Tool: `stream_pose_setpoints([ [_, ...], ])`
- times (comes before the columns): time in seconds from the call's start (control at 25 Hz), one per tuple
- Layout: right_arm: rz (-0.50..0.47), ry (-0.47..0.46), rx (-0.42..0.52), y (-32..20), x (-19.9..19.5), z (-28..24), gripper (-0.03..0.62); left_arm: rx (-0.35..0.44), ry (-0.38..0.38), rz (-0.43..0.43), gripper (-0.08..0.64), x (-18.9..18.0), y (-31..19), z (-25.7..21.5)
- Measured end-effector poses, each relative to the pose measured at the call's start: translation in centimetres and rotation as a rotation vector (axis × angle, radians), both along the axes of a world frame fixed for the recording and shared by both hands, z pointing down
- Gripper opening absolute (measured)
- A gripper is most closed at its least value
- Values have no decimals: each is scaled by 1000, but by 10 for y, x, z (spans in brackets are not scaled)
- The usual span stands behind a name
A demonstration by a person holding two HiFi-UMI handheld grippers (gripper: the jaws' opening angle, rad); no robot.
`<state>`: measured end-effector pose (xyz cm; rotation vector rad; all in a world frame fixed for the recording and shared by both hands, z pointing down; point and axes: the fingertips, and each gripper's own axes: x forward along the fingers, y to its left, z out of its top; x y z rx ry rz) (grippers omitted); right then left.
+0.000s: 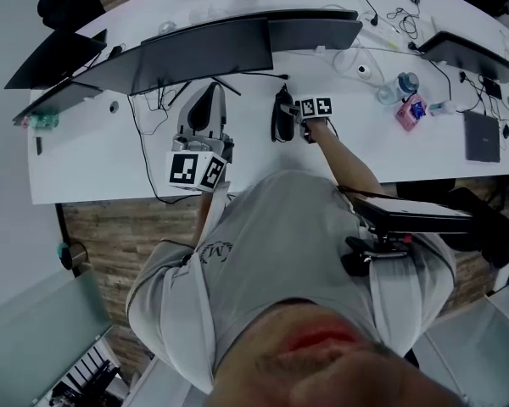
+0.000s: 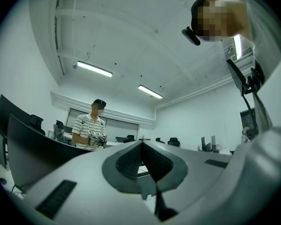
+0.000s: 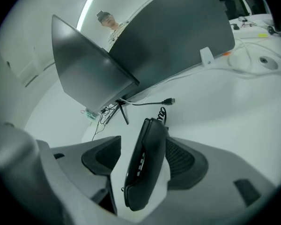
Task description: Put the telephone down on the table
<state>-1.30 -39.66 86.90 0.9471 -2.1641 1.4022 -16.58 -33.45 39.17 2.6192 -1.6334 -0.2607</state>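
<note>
Black telephone handset apparently down on the white curved table, in front of the row of dark monitors, tilted up on 1 long edge with its button side turned toward the jaw at the left of the right gripper view. Placed between the 2 jaws of the right gripper, spread wider than the handset: bare table showing in a clear gap on the button side, a thinner strip of white on the other, the handset's upper part overlapping the right pad, contact there impossible to tell. No squeeze on it from both sides. Coiled cord running off the handset's far end, close to a loose black cable ending in a plug. In the head view, right gripper out ahead on an outstretched arm, its marker cube just beside the handset. Left gripper nearer the table's front edge, just below the monitor stand, pointed up into the room, pads closed tip to tip with nothing between them. Beyond its jaws, a person in a striped shirt behind a desk, and 2 ceiling light strips. Farther right on the table, well apart from the handset, a pink object and a dark flat device.
</note>
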Motion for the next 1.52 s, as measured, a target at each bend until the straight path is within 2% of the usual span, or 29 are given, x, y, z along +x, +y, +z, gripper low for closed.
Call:
stream_pose_setpoints([
  [0.08, -22, 27, 17, -3, 2, -3, 302, 5, 2, -1, 9, 0, -3, -1],
  [0.24, -71, 62, -13, 3, 0, 3, 299, 10, 7, 0, 9, 2, -5, -3],
  [0.28, -68, 66, -25, 6, 0, 6, 268, 11, 7, -1, 9, 3, -4, -3],
  [0.32, -47, 60, -42, 8, 2, 10, 171, 10, 7, -2, 9, 3, -3, -3],
  [0.36, -6, 37, -62, 9, 4, 12, 140, 9, 7, -4, 9, 3, -1, -3],
  [0.4, 46, 8, -82, 9, 7, 14, 64, 5, 8, -8, 9, 1, 0, -2],
  [0.44, 89, -12, -98, 10, 11, 16, 46, 1, 9, -15, 9, 0, 2, -1],
  [0.52, 109, -6, -116, 15, 20, 23, 46, -9, 11, -29, 9, -4, 5, 2],
  [0.6, 81, 12, -119, 21, 24, 28, 46, -15, 11, -38, 9, -7, 8, 3],
  [0.8, 92, -55, -95, 14, 15, 15, 46, -17, 4, -29, 9, -4, 5, 4],
  [0.88, 47, -28, -88, 17, 7, 14, 55, -13, -2, -21, 9, -2, 4, 3],
  [0.96, 2, 29, -83, 22, 5, 19, 107, -9, -3, -16, 9, 0, 4, 2],
  [1.04, -17, 60, -80, 24, 4, 22, 130, -7, 1, -16, 9, 1, 3, 1],
  [1.24, 2, 29, -74, 23, 7, 20, 105, -13, 3, -21, 9, -1, 6, 3],
  [1.36, 37, 46, -84, 26, 24, 29, 48, -19, 2, -30, 9, -3, 7, 4],
  [1.52, 86, 7, -119, 27, 34, 39, 48, -22, 2, -32, 9, -4, 6, 6],
])
